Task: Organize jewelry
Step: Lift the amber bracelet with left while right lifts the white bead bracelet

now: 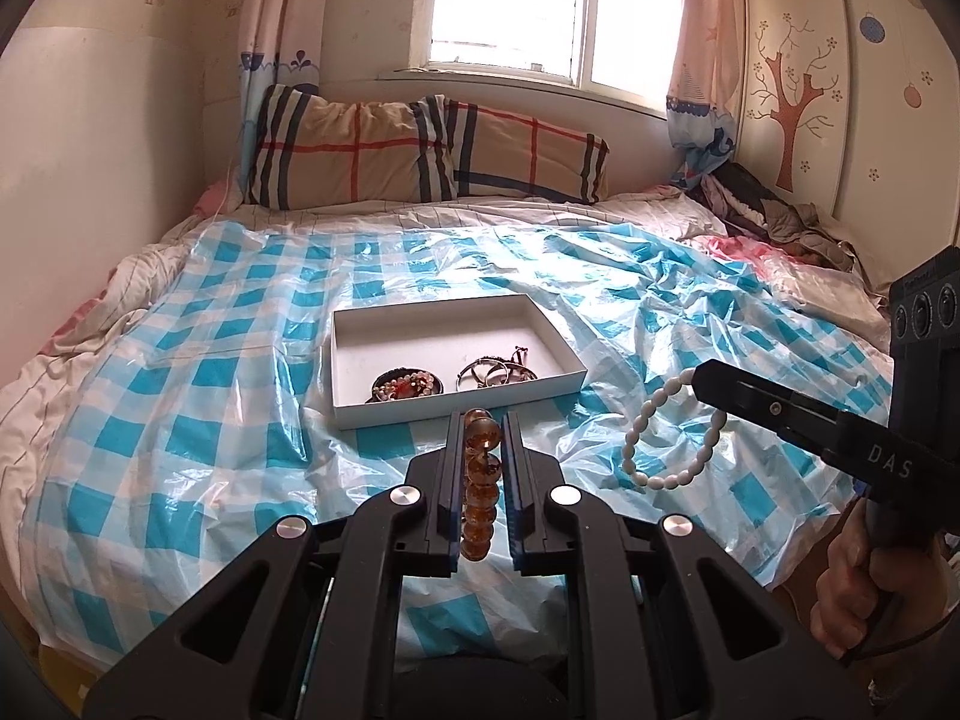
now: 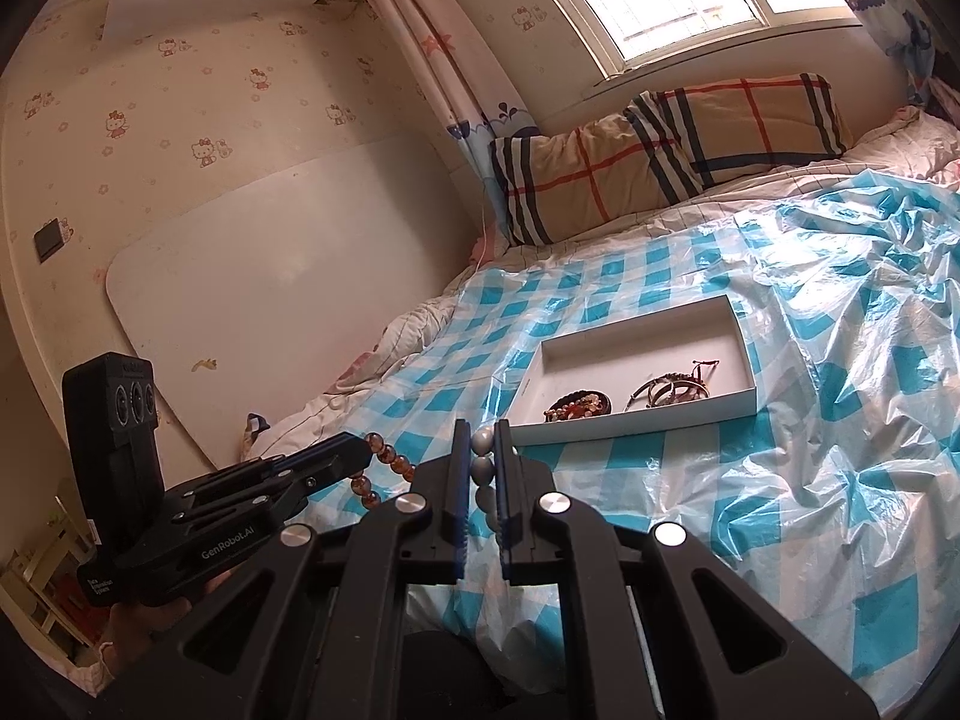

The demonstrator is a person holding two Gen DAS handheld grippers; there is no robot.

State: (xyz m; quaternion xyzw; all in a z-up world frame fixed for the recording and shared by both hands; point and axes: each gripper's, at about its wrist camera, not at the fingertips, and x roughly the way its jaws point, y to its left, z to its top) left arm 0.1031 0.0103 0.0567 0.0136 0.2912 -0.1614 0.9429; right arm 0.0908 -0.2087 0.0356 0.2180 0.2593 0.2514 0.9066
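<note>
Daylight poured through the window [image 1: 510,6] at twelve o'clock in the left wrist view and one o'clock in the right, blown out to white. It struck glare off the crinkled plastic sheet [image 1: 600,276] on the bed. Fisheye bending curved the walls, black vignette filled the corners, and focus stayed fairly sharp.

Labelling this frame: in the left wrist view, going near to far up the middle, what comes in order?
Amber bead bracelet in the left gripper → white box → striped sheet → plaid pillows → window.
</note>
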